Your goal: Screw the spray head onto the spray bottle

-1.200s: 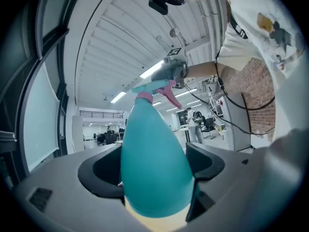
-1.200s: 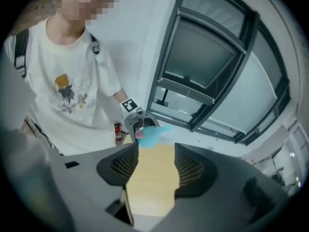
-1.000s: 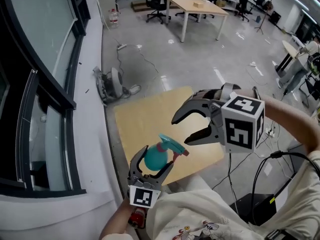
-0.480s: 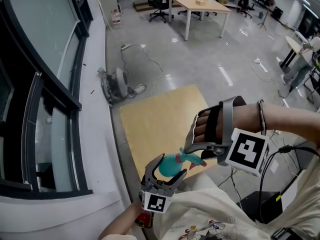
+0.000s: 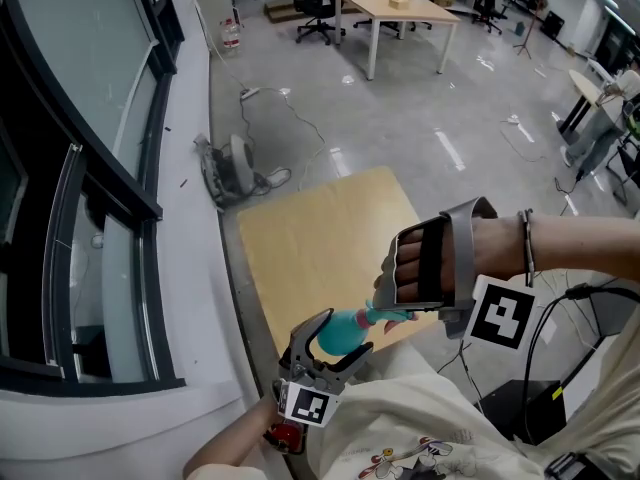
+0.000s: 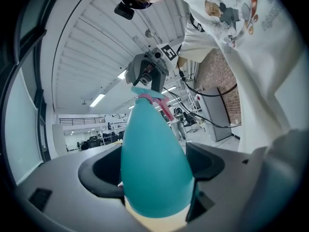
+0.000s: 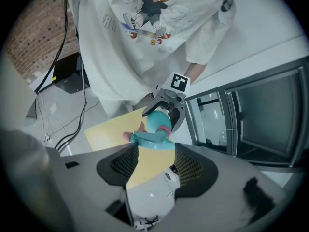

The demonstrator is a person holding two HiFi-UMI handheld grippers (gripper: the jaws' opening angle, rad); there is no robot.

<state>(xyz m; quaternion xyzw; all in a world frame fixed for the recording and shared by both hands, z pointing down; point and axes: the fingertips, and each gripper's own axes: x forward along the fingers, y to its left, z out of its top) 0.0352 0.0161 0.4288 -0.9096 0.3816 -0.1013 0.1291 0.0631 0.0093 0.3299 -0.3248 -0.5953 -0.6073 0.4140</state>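
Here, spray bottle clamped in left gripper, spray head at open right gripper.

Head view looks steeply down; both gripper views closely face the shared spray bottle.

The person wears a loose cream T-shirt with short sleeves and colourful cartoon prints, one of them a figure on a skateboard. A thin bracelet rings the right wrist, and a grey strap and a black band cross the right hand. The left gripper and right gripper are dark grey, each with two curved jaws. The right one's inner faces show a fine mesh pattern. Each bears a white cube with black square markers: the left cube and the right cube. A red part shows under the left cube, and a black cable loops below the right forearm.
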